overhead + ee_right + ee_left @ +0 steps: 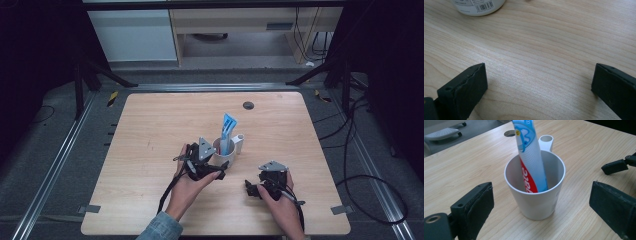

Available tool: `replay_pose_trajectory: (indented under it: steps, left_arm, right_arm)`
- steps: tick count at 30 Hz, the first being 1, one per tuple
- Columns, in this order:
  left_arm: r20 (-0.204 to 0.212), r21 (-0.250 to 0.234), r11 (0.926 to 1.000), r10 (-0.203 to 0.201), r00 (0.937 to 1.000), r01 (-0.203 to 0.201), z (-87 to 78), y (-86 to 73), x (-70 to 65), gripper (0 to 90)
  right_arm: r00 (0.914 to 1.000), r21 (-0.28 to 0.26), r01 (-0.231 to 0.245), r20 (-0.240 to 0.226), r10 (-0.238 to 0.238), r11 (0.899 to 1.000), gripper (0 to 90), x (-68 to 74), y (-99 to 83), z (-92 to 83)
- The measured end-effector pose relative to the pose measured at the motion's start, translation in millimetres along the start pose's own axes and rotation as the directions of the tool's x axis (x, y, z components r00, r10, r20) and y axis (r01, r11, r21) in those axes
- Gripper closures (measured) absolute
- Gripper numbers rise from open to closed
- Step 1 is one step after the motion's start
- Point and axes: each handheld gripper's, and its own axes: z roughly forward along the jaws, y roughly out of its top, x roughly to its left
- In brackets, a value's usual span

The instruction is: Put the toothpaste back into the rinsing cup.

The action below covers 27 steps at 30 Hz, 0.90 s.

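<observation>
A white cup (pixel 224 157) (pixel 536 195) stands upright near the middle of the wooden table (pixel 150 150). A blue, white and red toothpaste tube (pixel 227 132) (pixel 530 160) leans inside it, sticking out above the rim. My left gripper (pixel 220 170) (pixel 541 205) is open, its jaws on either side of the cup without touching it. My right gripper (pixel 251 189) (pixel 539 85) is open over bare wood to the right of the cup, nothing between its jaws. The cup's base (pixel 477 6) with a barcode shows at the top of the right gripper view.
A short white cylinder (pixel 239 143) (pixel 546 141) stands just behind the cup. A round dark grommet (pixel 248 105) (pixel 509 133) sits near the table's far edge. The right gripper's fingertip (pixel 615 166) reaches in at the right of the left gripper view. Black frame legs and cables flank the table.
</observation>
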Motion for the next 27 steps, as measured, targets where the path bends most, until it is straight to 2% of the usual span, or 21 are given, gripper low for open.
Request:
replay_pose_trajectory:
  steps: [9, 16, 19, 20, 23, 27]
  left_arm:
    - [-0.021, 0.019, 0.9998, 0.003, 0.9998, -0.003, -14.7, -11.0, 15.8, 5.0]
    - [-0.059, 0.042, 0.9984, -0.034, 0.9977, 0.036, -25.9, -28.0, 40.1, 5.0]
    - [-0.079, 0.031, 0.9958, -0.084, 0.9934, 0.086, -30.0, -32.3, 54.1, 5.3]
    - [-0.098, 0.032, 0.9946, -0.095, 0.9906, 0.099, -31.8, -33.7, 59.2, 5.3]
    - [-0.140, 0.036, 0.9912, -0.121, 0.9827, 0.127, -36.8, -39.6, 75.9, 5.6]
    - [-0.170, 0.051, 0.9864, -0.145, 0.9747, 0.156, -42.3, -48.3, 93.0, 5.6]
  right_arm:
    - [1.0000, 0.000, 0.000, 0.000, 0.000, 1.000, 0.6, 0.0, 0.0, 0.0]
    - [1.0000, 0.000, 0.000, 0.000, 0.000, 1.000, 0.6, 0.0, 0.0, 0.0]
    - [1.0000, 0.001, -0.002, -0.002, 0.002, 1.000, 0.6, 0.3, -0.1, -0.3]
    - [1.0000, 0.002, -0.002, -0.002, 0.002, 1.000, 0.5, 0.5, -0.2, -0.5]
    - [1.0000, 0.001, 0.000, -0.003, 0.000, 1.000, 0.5, 0.6, -0.3, -0.5]
    - [1.0000, 0.005, -0.007, -0.006, 0.007, 1.000, 0.4, 0.9, 0.0, -0.7]
